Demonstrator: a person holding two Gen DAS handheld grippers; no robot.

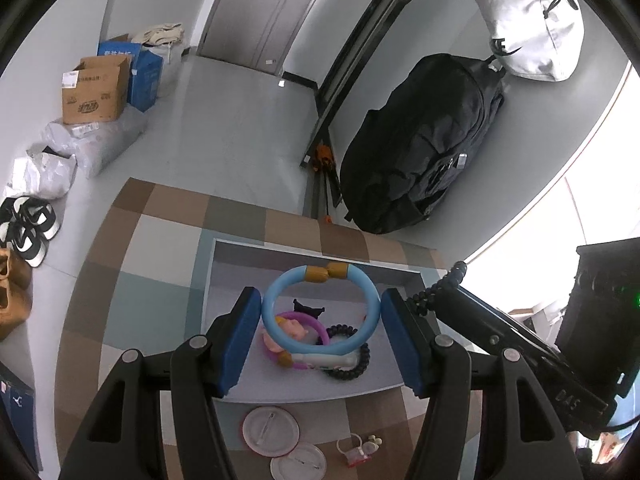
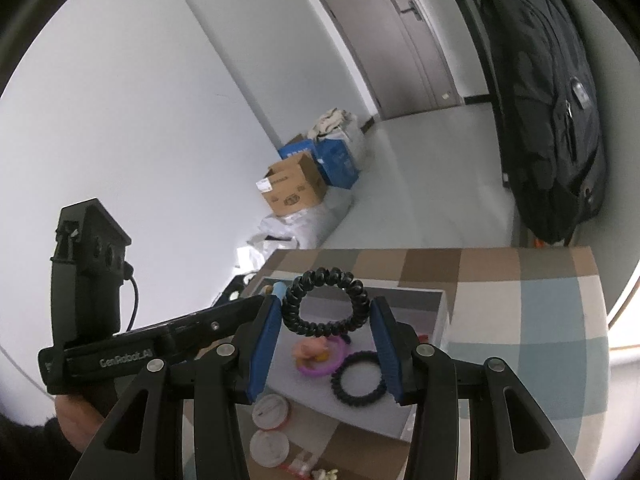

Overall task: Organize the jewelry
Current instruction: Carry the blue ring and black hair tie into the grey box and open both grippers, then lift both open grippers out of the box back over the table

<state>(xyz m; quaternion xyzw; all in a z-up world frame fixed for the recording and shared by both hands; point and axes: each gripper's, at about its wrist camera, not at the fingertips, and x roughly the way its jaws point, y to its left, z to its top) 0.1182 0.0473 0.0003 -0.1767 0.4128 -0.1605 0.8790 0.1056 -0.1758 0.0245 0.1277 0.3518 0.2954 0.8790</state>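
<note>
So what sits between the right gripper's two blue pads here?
In the right wrist view, a black coil hair tie spans the gap of the right gripper, its sides against both pads. Below lies the tray.

Home entryway: door (image 1: 276,12), shoes (image 1: 30,224) on floor, cardboard box (image 1: 94,92), hanging backpack (image 1: 424,144).

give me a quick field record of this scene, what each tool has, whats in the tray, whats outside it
left tool: shut on blue ring bracelet
right tool: shut on black coil hair tie
tray: purple ring with pink charm, second black coil tie
outside tray: two round badges, small charm
surface: checked cloth
</note>
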